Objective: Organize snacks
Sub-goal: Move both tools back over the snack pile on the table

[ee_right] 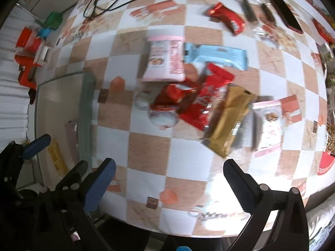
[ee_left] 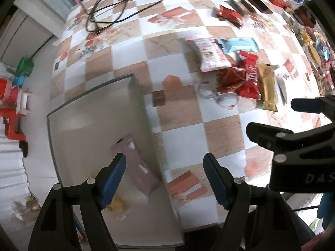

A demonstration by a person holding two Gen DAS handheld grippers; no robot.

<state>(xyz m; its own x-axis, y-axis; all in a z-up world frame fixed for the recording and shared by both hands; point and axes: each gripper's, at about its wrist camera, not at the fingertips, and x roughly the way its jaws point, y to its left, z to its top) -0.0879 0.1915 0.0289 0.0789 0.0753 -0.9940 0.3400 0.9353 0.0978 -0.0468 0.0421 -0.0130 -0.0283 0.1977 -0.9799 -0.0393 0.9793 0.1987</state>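
Left wrist view, left gripper spread empty over bin, right gripper likewise, snacks blurred, seemingly untouched.

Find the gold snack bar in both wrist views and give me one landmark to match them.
Left wrist: the gold snack bar lies right of centre, at the right edge of the snack pile.
Right wrist: the gold snack bar lies just right of centre, angled, under the red wrapper's edge.
Shared landmark: the light blue packet, above the pile in both.
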